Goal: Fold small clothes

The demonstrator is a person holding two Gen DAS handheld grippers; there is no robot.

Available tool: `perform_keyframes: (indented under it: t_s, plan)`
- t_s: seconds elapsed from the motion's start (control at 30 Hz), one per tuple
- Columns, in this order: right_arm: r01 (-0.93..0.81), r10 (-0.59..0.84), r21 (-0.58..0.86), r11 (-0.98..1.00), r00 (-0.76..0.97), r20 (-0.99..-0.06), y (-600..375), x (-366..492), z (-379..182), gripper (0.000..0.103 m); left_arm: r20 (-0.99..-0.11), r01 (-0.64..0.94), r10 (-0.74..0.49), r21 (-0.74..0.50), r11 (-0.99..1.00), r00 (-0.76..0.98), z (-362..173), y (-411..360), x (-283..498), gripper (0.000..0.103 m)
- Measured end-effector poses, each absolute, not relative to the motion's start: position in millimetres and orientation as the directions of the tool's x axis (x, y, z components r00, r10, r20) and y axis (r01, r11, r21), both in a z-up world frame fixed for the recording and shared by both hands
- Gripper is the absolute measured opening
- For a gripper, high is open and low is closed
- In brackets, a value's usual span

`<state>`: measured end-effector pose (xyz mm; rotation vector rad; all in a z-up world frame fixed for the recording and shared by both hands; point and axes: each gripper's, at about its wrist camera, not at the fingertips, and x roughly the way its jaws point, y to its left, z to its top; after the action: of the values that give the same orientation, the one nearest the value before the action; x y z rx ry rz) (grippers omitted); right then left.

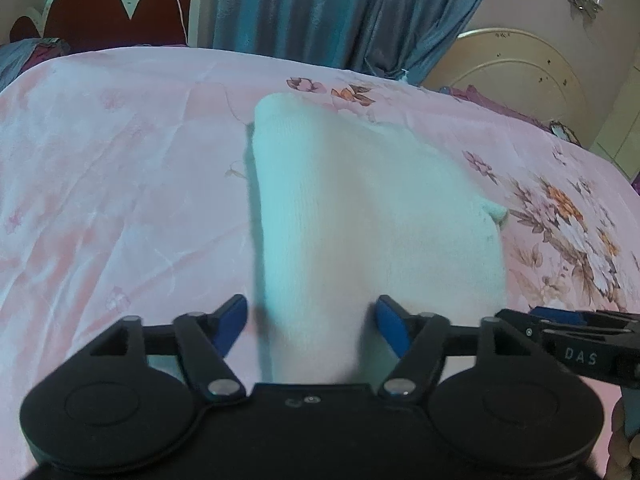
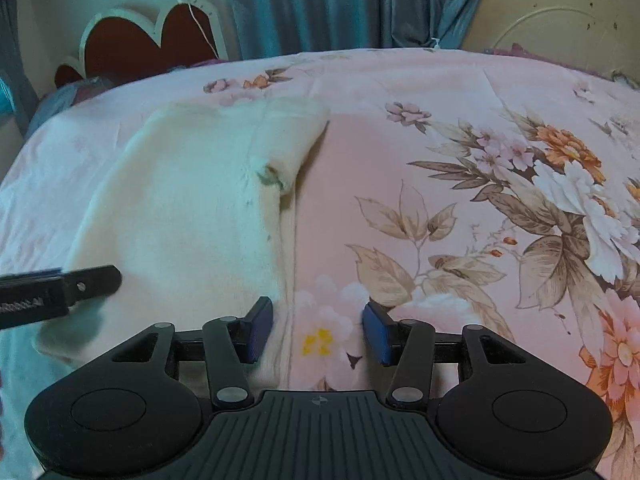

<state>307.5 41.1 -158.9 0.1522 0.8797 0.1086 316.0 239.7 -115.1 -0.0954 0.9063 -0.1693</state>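
At the far left, beyond the bed, stands a red headboard (image 1: 108, 8) with a scalloped white edge, and blue curtains (image 1: 340, 8) hang next to it. Your left gripper (image 1: 312, 326) is spread open, its blue pads (image 1: 232, 324) on either side of the near end of the white garment (image 1: 360, 208), not pinching it. The garment lies folded on the pink flowered sheet (image 1: 120, 180), stretching away from you. To its right, your right gripper (image 2: 318, 330) is also released, its left pad at the garment's right edge (image 2: 280, 280) and its right pad over bare sheet. A round cream board (image 2: 560, 12) leans at the far right.
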Motion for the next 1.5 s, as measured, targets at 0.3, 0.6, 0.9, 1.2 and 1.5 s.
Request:
perform_keyframes:
  t_s: [0.3, 0.6, 0.9, 1.2, 1.5]
  plan:
    - [-0.001, 0.123, 0.159, 0.987, 0.637, -0.761, 43.5, 305.0, -161.0, 0.051, -0.801, 0.123, -0.155, -0.102, 0.987, 0.578, -119.1, 237.1, 313.9, 0.103]
    - [0.005, 0.132, 0.174, 0.985, 0.631, -0.764, 41.4, 307.0, -159.7, 0.051, -0.829, -0.022, -0.1, -0.134, 0.991, 0.55, -115.9, 243.9, 302.6, 0.103]
    - [-0.013, 0.135, 0.166, 0.986, 0.641, -0.755, 42.7, 301.6, -151.9, 0.055, -0.84, -0.093, 0.016, -0.041, 0.995, 0.542, -113.2, 228.4, 293.6, 0.103]
    - [-0.024, 0.149, 0.178, 0.984, 0.662, -0.735, 33.7, 279.7, -138.5, 0.072, -0.84, -0.159, 0.043, -0.052, 0.986, 0.542, -106.0, 224.4, 280.1, 0.096]
    - [-0.134, 0.232, 0.195, 0.972, 0.705, -0.67, 14.1, 195.1, -82.2, 0.079, -0.783, -0.142, 0.119, 0.04, 0.989, 0.611, -42.2, 198.3, 209.8, 0.097]
